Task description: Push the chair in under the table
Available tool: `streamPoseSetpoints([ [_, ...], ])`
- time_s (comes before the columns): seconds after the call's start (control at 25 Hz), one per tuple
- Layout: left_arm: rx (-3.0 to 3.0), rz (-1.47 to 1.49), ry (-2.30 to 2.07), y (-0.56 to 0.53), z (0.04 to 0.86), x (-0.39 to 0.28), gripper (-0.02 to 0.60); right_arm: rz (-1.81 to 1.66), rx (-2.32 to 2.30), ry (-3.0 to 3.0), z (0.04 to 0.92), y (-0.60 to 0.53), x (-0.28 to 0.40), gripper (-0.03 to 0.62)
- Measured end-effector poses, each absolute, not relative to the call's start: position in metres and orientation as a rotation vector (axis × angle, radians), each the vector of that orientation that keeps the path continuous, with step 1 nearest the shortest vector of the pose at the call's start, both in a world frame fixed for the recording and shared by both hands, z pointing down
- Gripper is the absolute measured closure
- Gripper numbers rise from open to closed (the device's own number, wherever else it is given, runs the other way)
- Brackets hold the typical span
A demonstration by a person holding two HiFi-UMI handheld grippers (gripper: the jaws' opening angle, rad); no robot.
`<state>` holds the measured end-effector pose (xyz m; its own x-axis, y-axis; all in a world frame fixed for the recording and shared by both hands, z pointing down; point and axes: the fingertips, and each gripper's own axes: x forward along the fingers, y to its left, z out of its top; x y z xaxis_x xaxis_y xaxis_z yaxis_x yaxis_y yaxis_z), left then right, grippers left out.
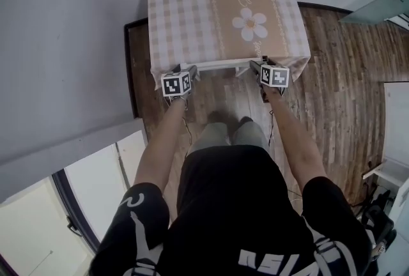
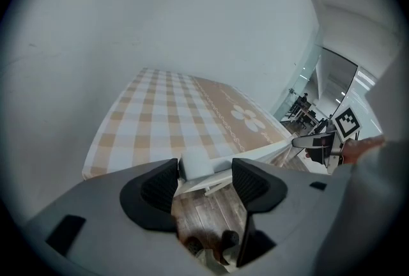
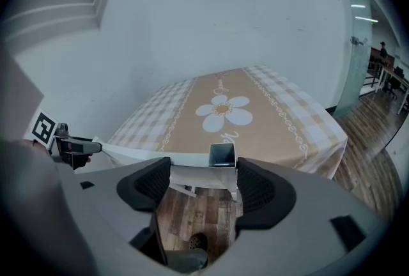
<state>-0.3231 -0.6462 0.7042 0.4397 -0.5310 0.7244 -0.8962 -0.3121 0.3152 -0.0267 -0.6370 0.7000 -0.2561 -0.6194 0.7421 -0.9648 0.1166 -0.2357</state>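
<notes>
Wood floor (image 1: 332, 76), pale wall (image 1: 64, 45) behind. Table (image 1: 192, 6) w/ checked flower cloth stands against that wall. White chair (image 1: 220, 66) is at the table's near edge: top rail just beside the cloth hem, rest tucked under. Both my grippers are at the rail's ends. Left gripper (image 1: 190, 71): jaws wide, chair's left corner post (image 2: 195, 165) between them, gap on one side, no squeeze. Right gripper (image 1: 257, 66): jaws wide too, hollow right post (image 3: 222, 154) between them, not clamped.
</notes>
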Motion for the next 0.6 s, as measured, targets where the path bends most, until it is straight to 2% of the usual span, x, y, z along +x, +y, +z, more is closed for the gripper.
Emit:
streamPoseSetpoints([
  [0.12,1.985,0.638,-1.159,-0.645,0.701,-0.323,0.304,0.998,1.526,-1.913,0.699,-0.634,-0.024,0.261],
  [0.32,1.962,0.485,-1.199,-0.646,0.688,-0.328,0.356,0.941,1.577,-1.892,0.689,-0.634,-0.018,0.293],
  [0.48,1.935,0.397,-1.254,-0.636,0.673,-0.33,0.348,0.938,1.65,-1.928,0.67,-0.633,-0.012,0.298],
  [0.6,1.932,0.396,-1.31,-0.629,0.662,-0.334,0.372,0.975,1.706,-1.98,0.651,-0.634,-0.011,0.305],
])
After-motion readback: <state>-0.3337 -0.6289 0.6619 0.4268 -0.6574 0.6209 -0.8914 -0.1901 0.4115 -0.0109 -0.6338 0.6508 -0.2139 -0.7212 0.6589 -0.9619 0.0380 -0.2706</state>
